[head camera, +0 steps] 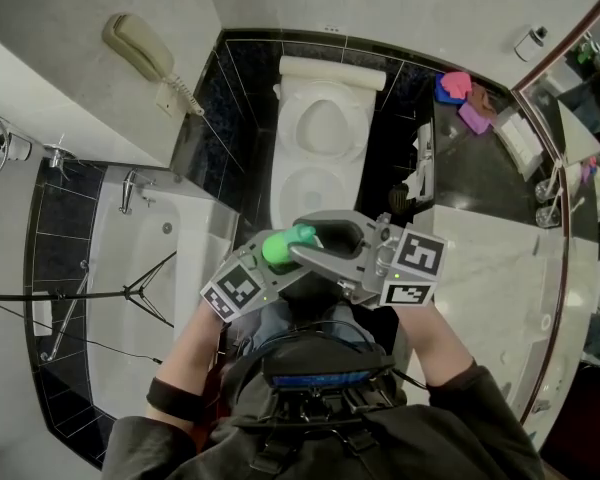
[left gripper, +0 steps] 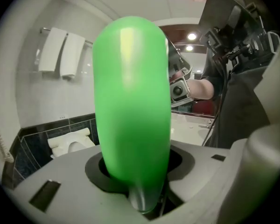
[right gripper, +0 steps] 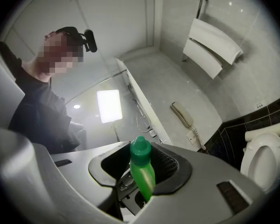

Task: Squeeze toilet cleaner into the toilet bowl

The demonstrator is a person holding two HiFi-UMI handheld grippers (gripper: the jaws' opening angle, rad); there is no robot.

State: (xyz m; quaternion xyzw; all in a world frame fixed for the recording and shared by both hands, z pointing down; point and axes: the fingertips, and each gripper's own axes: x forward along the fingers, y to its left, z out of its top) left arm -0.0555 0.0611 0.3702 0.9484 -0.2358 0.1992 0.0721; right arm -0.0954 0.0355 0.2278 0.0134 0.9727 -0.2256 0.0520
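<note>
While the toilet bowl (head camera: 322, 126) stood ahead, the left gripper (left gripper: 135, 171) clamped the green cleaner bottle (head camera: 280, 248) by its body and the right gripper (right gripper: 142, 183) pinched its cap (right gripper: 140, 148). Squeezing apparently remained undone.

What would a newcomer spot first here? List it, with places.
The bright green bottle stands out first, low in the middle of the head view. The left claw is clamped on its body and the right claw on its cap end. Just beyond it stands the white toilet, set against black tiles.
</note>
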